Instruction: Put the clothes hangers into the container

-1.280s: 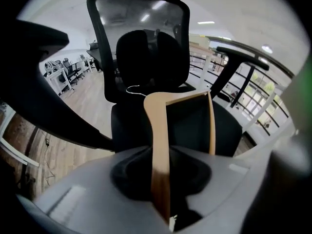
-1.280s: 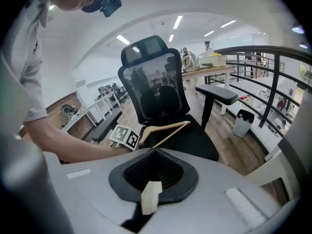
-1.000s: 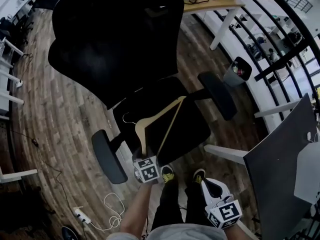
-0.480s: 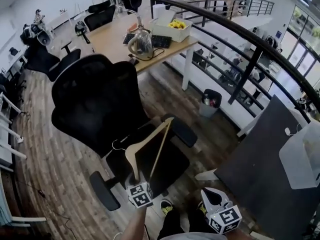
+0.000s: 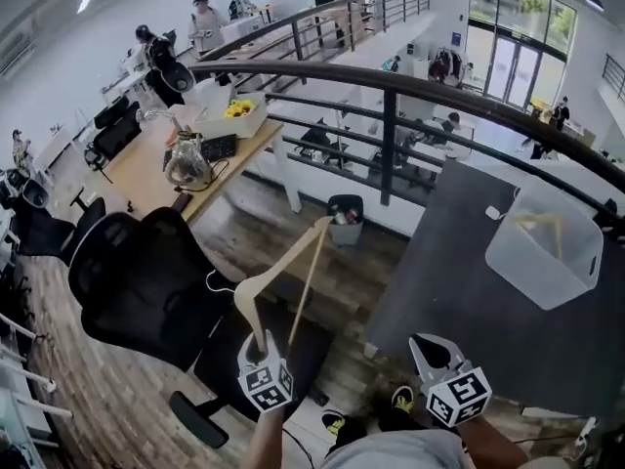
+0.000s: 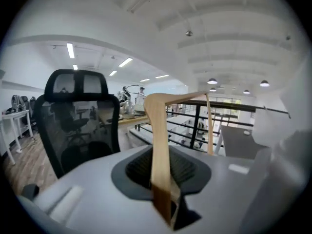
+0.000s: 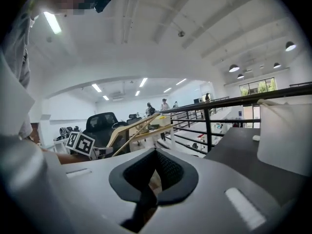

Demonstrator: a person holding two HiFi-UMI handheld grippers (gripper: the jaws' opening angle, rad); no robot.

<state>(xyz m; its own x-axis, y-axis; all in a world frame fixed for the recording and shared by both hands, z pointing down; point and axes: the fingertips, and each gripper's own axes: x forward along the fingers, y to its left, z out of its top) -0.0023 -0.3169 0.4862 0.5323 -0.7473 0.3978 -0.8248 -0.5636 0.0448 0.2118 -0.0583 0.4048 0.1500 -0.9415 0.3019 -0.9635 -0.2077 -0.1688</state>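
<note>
Wooden clothes hanger (image 5: 278,260) is held up at the near left, above a black office chair (image 5: 137,281), with its thin metal hook pointing left. The left gripper (image 5: 262,344) has its fingers clamped on one end of the hanger. The right gripper (image 5: 433,348), near right, has its fingers closed together on nothing. Each gripper carries a cube printed with black-and-white square markers. At the far right, a translucent white container (image 5: 508,257) sits on a dark grey worktop (image 5: 459,281). Another wooden hanger (image 5: 537,222) lies inside it.
</note>
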